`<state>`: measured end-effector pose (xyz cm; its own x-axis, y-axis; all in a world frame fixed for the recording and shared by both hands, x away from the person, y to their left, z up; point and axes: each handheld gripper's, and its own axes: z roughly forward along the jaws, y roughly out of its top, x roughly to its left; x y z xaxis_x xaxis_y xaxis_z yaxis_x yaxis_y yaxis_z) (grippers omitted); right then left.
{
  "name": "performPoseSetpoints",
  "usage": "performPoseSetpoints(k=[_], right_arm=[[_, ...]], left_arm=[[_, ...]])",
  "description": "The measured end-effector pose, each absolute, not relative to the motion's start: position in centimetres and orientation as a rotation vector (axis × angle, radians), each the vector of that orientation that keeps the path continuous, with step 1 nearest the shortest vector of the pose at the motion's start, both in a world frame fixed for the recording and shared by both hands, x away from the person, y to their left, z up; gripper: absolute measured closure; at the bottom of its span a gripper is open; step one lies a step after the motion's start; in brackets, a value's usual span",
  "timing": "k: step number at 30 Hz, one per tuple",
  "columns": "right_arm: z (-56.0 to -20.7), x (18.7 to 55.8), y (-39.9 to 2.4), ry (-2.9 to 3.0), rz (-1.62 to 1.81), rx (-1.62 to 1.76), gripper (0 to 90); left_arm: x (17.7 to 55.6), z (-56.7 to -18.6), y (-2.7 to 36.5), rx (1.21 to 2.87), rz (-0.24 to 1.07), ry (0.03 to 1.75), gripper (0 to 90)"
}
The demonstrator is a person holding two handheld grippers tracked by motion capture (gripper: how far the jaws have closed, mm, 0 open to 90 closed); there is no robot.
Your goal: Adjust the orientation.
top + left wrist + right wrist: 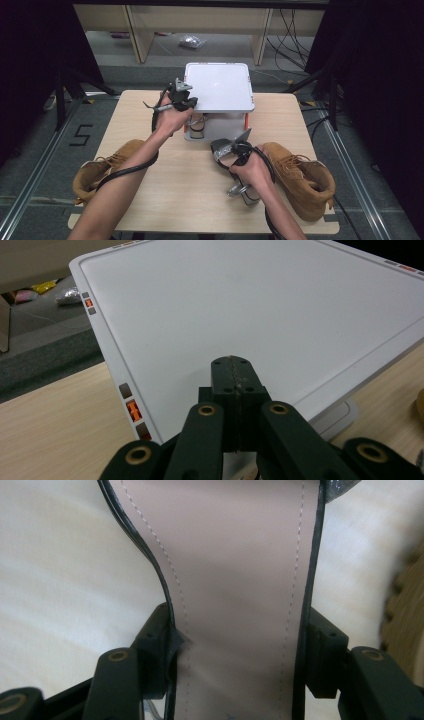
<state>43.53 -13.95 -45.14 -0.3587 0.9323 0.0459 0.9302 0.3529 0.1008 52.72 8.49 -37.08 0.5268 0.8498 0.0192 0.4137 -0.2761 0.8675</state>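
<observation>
Our right tongs [235,150] are clamped across a high-heeled sandal [235,580], the jaws pressing its pinkish insole from both edges; in the high view the shoe [239,189] hangs under that hand, above the desk's near-right part. Our left tongs [233,377] are closed on nothing, tips together, and hover over the near-left corner of the white two-level rack [218,86] at the desk's far edge. A second sandal [198,126] already seems to sit on the rack's lower shelf (its shape is half hidden by our left hand). We judge the job about half done: one sandal stowed, one lifted but not yet shelved. The two tan boots, one [102,167] at the near-left edge and one [300,177] at the near-right, lie untouched; whether they go on the rack we cannot tell.
</observation>
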Motion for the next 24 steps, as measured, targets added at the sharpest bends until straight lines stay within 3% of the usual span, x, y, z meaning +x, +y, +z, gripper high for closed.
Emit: performPoseSetpoints(k=[14, 24], right_arm=[[-45.6, 47.9, -13.4, 2.425, 0.201, 1.89, 42.8], [-46.3, 49.1, -12.8, 2.351, 0.183, 1.956, 42.8]], left_arm=[[52.7, -37.1, 8.6, 1.889, 0.623, 1.032, 89.5], [52.7, -37.1, 8.6, 1.89, 0.624, 1.031, 89.6]])
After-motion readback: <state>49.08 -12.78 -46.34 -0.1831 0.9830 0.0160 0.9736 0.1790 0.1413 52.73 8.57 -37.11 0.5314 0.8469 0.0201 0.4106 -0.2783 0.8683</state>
